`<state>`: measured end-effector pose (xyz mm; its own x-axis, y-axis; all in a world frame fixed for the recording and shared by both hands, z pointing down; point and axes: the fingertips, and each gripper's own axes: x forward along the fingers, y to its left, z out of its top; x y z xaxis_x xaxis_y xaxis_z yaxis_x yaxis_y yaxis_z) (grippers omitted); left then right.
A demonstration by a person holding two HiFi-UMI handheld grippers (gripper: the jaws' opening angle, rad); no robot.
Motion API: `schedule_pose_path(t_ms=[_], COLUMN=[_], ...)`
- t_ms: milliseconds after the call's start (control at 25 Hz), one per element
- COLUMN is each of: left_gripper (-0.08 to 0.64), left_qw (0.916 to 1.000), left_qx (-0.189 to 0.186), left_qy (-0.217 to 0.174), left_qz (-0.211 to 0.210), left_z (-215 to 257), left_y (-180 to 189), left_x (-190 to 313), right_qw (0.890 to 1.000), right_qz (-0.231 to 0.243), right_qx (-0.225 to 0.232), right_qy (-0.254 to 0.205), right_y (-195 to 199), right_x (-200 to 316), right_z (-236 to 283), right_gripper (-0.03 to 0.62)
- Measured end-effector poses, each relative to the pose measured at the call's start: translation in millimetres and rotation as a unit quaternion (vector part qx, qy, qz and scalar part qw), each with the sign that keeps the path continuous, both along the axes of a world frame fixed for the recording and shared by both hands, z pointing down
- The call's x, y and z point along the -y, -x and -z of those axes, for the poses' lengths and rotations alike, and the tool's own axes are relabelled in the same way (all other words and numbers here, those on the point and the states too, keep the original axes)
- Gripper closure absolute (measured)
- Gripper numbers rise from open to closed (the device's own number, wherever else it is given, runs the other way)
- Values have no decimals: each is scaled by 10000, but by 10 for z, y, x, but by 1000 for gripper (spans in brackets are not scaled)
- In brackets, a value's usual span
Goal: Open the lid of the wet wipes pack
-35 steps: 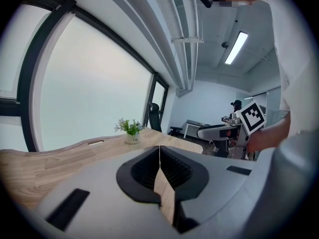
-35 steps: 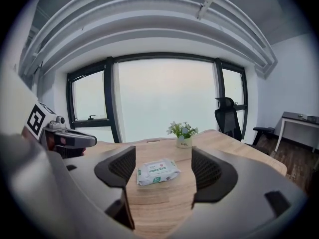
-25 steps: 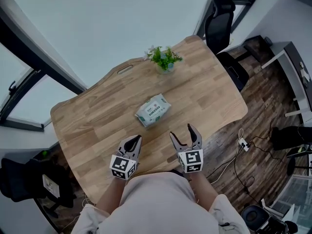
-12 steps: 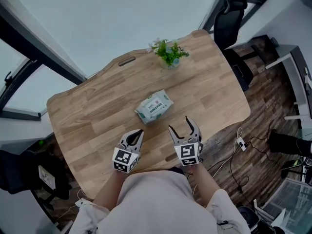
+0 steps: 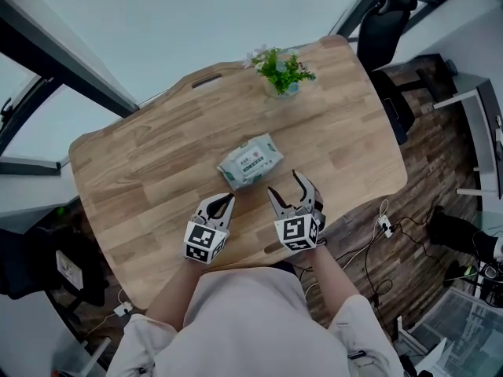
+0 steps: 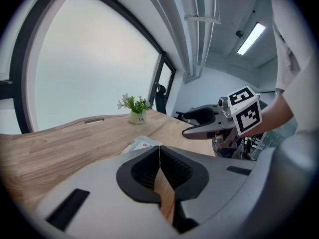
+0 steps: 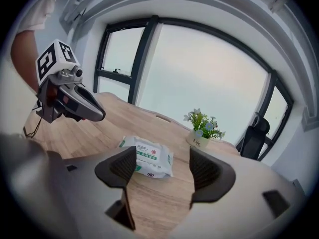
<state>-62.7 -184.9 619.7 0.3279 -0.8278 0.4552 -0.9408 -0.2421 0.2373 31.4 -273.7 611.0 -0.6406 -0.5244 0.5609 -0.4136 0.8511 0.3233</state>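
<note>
Head view: pack [image 5: 250,160] flat mid-table [image 5: 141,187], lid looks closed. Left gripper [image 5: 224,203] at pack's 7 o'clock, right gripper [image 5: 286,187] at 4 o'clock; both near, not touching.
Left gripper view: jaws pressed together, empty.
Right gripper view: jaws spread, empty; pack ahead at 12 o'clock.
Task unstarted: reach, steady pack, lift lid all left.

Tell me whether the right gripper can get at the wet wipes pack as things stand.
Probably yes. The right gripper is open, and the wet wipes pack lies flat on the table just ahead of its jaws, with only bare wood between them.
</note>
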Motion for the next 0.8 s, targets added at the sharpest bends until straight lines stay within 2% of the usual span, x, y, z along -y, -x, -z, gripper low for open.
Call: schedule_pose_path(t_ms=[440, 800], left_gripper=[538, 539], left_qw=[9996, 9988], left_qx=[12, 69], left_qy=[241, 453], left_qz=[139, 199], left_z=[-319, -592], left_y=[58, 105], left_x=[209, 429], right_qw=[9932, 9766], right_qz=[800, 1510], right_qx=[-708, -1286], right_qy=[-459, -830], right_y=[269, 461], right_x=[127, 220], right_z=[-290, -528], right_gripper=[264, 264])
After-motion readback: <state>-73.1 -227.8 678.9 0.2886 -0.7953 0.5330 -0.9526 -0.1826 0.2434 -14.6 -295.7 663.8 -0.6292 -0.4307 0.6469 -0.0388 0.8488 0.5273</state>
